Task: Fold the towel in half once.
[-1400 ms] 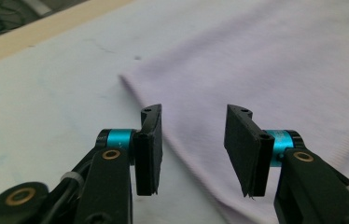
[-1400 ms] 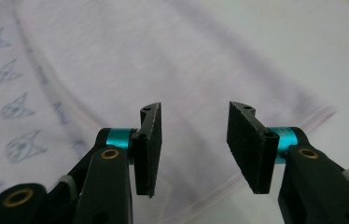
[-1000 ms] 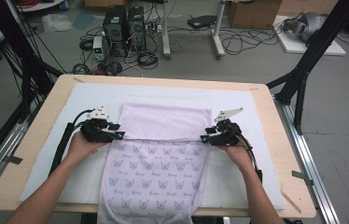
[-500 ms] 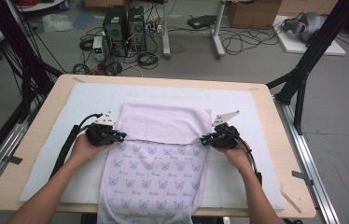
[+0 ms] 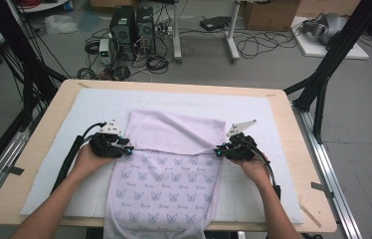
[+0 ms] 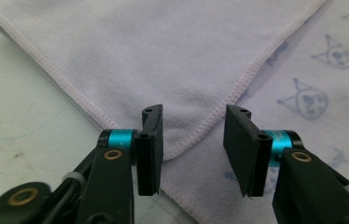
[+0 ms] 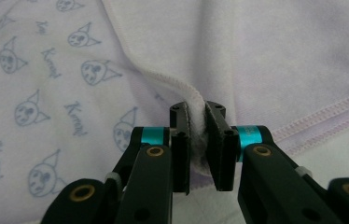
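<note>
Left gripper (image 6: pixel 193 154) just opened off the folded towel (image 5: pixel 174 149) corner, right gripper (image 7: pixel 197 149) still pinches its hem, print reads "Kuromi", I think.

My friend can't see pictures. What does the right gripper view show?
The right gripper pinches a bunched hem of the pale purple cloth between its two black jaws. To the left, the cloth's printed side shows small blue cat-like faces.

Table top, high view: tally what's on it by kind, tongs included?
Lilac printed cloth: 1
White mat under it: 1
Hand-held tongs: 2, left tongs and right tongs
Total: 4
</note>
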Demonstrator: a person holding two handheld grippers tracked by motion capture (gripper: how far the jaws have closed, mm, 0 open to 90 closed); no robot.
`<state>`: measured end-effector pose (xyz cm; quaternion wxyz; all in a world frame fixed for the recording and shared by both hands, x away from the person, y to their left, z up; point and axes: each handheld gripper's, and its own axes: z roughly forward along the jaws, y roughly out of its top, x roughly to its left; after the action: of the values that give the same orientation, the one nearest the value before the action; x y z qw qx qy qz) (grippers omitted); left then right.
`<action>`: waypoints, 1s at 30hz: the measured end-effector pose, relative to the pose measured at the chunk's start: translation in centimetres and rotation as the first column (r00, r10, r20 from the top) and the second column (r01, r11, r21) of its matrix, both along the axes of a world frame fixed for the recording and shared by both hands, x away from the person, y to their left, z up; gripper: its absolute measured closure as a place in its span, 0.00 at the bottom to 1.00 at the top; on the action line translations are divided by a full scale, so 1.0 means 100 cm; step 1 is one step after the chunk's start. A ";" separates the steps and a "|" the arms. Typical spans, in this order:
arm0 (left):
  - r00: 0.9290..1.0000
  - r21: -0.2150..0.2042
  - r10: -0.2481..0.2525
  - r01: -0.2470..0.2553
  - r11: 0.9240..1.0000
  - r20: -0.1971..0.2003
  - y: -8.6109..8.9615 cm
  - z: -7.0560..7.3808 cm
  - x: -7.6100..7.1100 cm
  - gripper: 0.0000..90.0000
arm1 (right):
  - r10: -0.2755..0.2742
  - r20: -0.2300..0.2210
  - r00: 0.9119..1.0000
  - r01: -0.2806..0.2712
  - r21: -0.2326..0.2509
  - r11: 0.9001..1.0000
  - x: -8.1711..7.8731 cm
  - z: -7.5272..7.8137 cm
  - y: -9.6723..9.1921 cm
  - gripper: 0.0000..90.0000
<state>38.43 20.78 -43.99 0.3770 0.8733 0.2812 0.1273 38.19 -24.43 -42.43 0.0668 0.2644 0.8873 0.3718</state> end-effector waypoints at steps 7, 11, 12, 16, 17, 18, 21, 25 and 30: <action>1.000 0.016 0.015 -0.015 1.000 0.017 0.005 0.004 0.000 0.96 | 0.000 -0.013 1.000 0.000 0.003 1.000 0.003 -0.005 0.001 0.89; 0.998 -0.024 0.028 -0.026 0.999 0.060 0.010 0.020 -0.009 0.97 | 0.013 0.005 1.000 -0.013 0.005 1.000 -0.004 0.003 0.002 0.89; 0.997 -0.034 0.026 -0.024 0.999 0.075 0.012 0.027 -0.013 0.97 | 0.018 0.015 1.000 -0.019 0.014 1.000 -0.007 0.007 0.001 0.90; 0.993 -0.064 0.010 -0.003 0.998 0.114 0.022 0.051 -0.039 0.97 | 0.041 0.051 0.998 -0.044 0.044 0.998 -0.025 0.025 0.000 0.91; 0.993 -0.062 0.003 0.004 0.998 0.121 0.024 0.055 -0.047 0.97 | 0.050 0.063 0.997 -0.053 0.040 0.998 -0.031 0.030 0.000 0.91; 0.992 -0.061 -0.005 0.012 0.998 0.127 0.026 0.059 -0.055 0.97 | 0.059 0.075 0.995 -0.063 0.047 0.997 -0.038 0.034 -0.001 0.91; 0.990 -0.046 -0.037 0.043 0.998 0.133 0.031 0.062 -0.082 0.97 | 0.081 0.094 0.992 -0.091 0.105 0.990 -0.059 0.042 -0.001 0.91; 0.990 -0.047 -0.089 0.094 0.994 0.106 0.034 0.049 -0.113 0.96 | 0.136 0.065 0.989 -0.142 0.084 0.986 -0.083 0.032 0.004 0.88; 0.991 -0.046 -0.126 0.128 0.991 0.052 0.024 0.024 -0.123 0.74 | 0.119 0.030 0.992 -0.122 0.107 0.987 -0.104 0.015 -0.002 0.69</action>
<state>26.13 23.22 -41.57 0.4124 0.8765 0.2186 0.1175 27.82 -24.59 -40.98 0.0400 0.2092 0.8793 0.4261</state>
